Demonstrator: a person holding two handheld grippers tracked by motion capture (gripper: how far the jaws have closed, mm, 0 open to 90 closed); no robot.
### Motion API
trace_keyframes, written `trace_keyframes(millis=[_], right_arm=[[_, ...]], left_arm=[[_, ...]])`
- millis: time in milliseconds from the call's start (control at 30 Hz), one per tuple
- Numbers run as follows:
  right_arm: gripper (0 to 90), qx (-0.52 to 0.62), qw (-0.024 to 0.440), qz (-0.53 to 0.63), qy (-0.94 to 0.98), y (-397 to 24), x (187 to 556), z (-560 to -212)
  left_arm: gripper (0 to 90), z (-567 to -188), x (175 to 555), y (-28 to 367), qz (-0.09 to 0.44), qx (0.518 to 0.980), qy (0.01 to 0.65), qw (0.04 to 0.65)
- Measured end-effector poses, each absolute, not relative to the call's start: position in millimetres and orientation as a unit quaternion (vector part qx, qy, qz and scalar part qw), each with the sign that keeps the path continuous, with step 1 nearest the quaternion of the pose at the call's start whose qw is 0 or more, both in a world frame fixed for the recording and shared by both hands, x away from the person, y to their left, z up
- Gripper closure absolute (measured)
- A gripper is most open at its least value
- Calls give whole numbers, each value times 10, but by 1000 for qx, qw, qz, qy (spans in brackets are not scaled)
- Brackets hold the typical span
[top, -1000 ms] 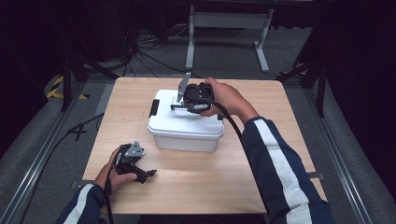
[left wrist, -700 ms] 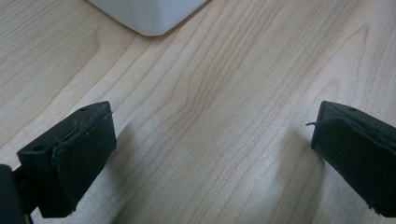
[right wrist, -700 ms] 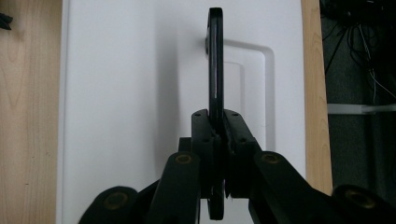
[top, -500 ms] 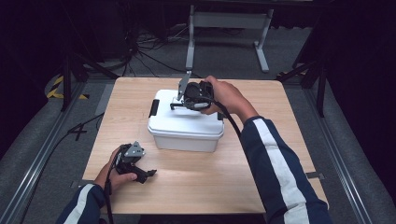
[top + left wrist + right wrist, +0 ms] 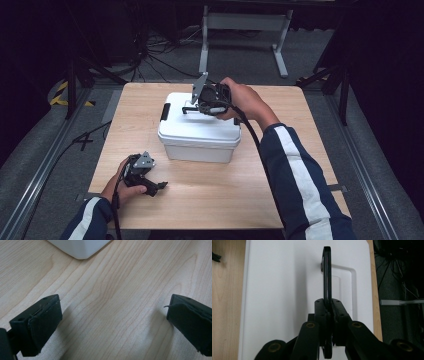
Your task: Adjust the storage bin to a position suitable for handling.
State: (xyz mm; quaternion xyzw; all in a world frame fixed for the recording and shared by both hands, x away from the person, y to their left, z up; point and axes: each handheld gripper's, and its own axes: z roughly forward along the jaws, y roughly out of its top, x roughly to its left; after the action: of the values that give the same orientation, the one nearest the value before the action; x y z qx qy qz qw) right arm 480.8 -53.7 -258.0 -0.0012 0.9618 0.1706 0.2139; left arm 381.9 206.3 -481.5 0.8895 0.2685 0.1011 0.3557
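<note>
A white lidded box (image 5: pixel 199 134) stands in the middle of the wooden table (image 5: pixel 280 170). Its black carry handle (image 5: pixel 327 277) stands raised above the lid (image 5: pixel 282 290). My right gripper (image 5: pixel 192 107) hovers over the lid, shut on that handle (image 5: pixel 189 108); in the right gripper view the jaws pinch the handle's bar from both sides. My left gripper (image 5: pixel 156 188) rests low over the table near the front left, open, with nothing between its pads (image 5: pixel 42 322). A corner of the box (image 5: pixel 80 248) shows ahead of it.
A black latch (image 5: pixel 165 112) sits on the box's left end. Cables and a metal stand (image 5: pixel 240 22) lie on the dark floor beyond the table's far edge. Bare tabletop spreads to the right and front of the box.
The right gripper has shifted slightly on the raised handle above the lid. The left gripper has stayed in place.
</note>
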Motion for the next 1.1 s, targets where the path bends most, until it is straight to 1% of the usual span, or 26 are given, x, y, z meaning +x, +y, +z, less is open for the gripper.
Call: trace_keyframes(millis=[400, 800, 1100], right_arm=[[848, -2, 219, 179, 959, -698, 4736, -2446], [848, 0, 217, 177, 960, -897, 4679, -2411], [848, 12, 221, 181, 958, -1122, 4636, -2384]], left_arm=[[5, -4813, 3814, 2069, 101, 890, 268, 354], [5, -4813, 3813, 2069, 101, 890, 269, 354], [5, -4813, 3810, 2070, 102, 890, 270, 354]])
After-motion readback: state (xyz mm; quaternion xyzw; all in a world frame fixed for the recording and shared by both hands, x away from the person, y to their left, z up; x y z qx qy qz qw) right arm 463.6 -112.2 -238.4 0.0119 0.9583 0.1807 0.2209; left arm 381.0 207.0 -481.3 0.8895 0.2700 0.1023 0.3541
